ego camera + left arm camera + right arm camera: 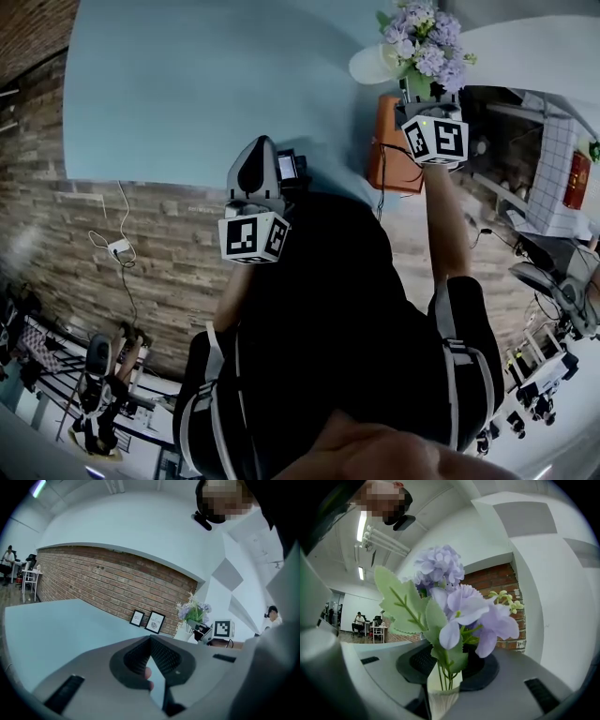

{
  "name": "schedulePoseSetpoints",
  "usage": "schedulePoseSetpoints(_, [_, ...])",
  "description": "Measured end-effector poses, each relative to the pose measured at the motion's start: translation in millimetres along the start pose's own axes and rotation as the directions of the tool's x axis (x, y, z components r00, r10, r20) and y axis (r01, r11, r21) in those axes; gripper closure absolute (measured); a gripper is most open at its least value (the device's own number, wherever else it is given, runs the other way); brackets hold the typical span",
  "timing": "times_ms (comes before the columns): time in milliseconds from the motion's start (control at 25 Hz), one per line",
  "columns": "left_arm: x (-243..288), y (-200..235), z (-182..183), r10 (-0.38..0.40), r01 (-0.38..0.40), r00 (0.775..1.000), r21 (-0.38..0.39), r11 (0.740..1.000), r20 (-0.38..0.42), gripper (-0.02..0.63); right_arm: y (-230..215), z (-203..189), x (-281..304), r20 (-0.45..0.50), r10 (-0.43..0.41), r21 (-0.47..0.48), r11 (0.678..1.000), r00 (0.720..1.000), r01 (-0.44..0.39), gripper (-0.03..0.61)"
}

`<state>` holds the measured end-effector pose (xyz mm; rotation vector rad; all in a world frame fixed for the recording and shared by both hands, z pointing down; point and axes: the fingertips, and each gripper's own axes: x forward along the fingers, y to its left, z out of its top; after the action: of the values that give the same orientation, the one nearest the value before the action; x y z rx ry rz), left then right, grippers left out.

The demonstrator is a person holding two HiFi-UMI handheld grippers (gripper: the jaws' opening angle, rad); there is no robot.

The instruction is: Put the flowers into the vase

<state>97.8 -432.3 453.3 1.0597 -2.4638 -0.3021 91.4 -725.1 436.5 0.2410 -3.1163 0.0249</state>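
Note:
A bunch of pale purple flowers point(424, 42) with green leaves stands at the far right of the light blue table point(206, 84). My right gripper point(417, 91) is shut on the stems just below the blooms. In the right gripper view the flowers point(454, 602) fill the space above the jaws, and the stems run down into the mouth of a white ribbed vase point(438, 707). The vase point(373, 64) shows beside the bunch in the head view. My left gripper point(255, 155) hangs over the table's near edge, shut and empty point(150, 641). Its view shows the flowers point(193, 611) above the vase point(184, 633).
An orange box point(394, 150) sits under my right hand at the table's edge. Two framed pictures point(154, 621) lean on the brick wall point(117, 581) behind the table. White shelving point(553, 187) stands to the right, and a cable with a plug point(117, 246) lies on the floor.

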Motion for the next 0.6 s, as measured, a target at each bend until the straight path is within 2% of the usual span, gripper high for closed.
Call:
schedulePoseSetpoints(400, [2,4,0,-0.007,0.007,1.000,-0.003,1.000,-0.006,0.569,2,-16,4,-0.047,-0.010,-0.023,1.000,0.999,0.008,0.446])
schedulePoseSetpoints(600, [0,8,-2,-0.006,0.006,1.000,-0.004,1.000,-0.011,0.569,6,-21,5,-0.098,-0.015,-0.086,0.996,0.995,0.007,0.446])
